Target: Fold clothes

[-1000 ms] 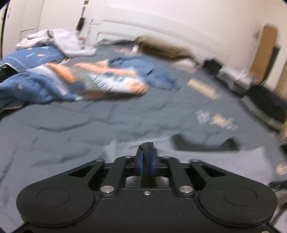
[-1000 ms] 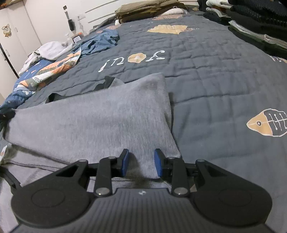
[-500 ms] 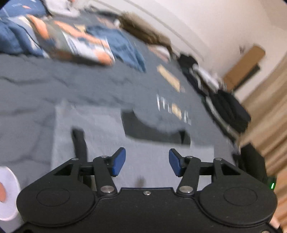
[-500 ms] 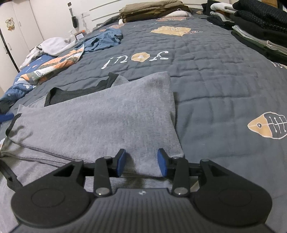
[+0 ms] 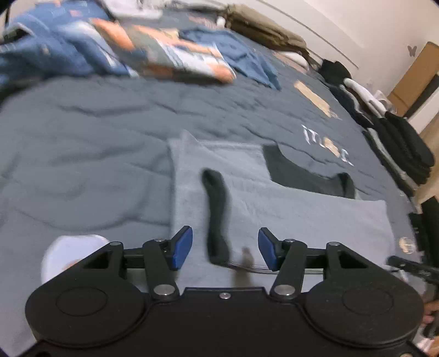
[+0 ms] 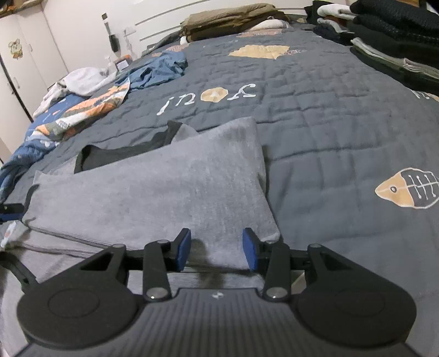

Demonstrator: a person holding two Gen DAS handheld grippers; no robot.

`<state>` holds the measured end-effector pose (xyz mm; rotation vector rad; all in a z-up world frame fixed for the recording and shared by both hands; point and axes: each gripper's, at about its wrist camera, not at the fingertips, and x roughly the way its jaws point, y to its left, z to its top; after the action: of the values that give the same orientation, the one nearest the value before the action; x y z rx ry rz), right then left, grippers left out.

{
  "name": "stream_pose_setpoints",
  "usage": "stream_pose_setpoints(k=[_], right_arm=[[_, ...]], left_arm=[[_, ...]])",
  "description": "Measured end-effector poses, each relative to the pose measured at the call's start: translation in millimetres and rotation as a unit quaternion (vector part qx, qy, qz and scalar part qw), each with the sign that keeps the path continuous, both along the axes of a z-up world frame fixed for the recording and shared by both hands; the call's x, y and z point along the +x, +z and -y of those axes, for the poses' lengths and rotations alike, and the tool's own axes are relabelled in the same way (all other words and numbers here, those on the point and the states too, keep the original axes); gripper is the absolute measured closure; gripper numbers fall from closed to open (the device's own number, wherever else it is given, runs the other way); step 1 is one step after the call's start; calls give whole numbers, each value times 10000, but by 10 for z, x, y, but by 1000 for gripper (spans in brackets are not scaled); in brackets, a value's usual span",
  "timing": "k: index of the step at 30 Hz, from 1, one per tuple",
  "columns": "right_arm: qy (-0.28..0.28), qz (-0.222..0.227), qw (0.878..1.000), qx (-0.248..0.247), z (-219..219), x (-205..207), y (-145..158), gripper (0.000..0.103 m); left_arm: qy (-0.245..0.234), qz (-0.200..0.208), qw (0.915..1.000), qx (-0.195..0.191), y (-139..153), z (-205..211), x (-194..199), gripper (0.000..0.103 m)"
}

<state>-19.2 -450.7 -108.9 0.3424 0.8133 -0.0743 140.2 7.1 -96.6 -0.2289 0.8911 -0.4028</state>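
A soft grey knit top with black trim (image 6: 170, 197) lies folded into a flat oblong on the quilted dark-grey bedspread (image 6: 329, 131), near its front edge. The left gripper (image 5: 225, 247) and right gripper (image 6: 216, 248) have both just been opening; their blue pads stand apart above the cloth, clamping nothing.

Bed's got a dark grey quilt (image 6: 315, 115) with fish prints. Grey shirt (image 6: 170, 197) lies folded at 6 o'clock, rumpled blue and orange clothes (image 6: 90, 107) at 10, folded stacks at 12 (image 6: 227, 22) and 2 (image 6: 395, 35).
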Motion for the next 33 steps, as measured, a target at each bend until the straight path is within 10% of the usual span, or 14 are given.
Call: stream_pose_setpoints(k=[33], right_arm=[[-80, 538, 9984, -165, -539, -1269, 519, 55]], left_arm=[[5, 808, 9966, 127, 370, -369, -1427, 35]])
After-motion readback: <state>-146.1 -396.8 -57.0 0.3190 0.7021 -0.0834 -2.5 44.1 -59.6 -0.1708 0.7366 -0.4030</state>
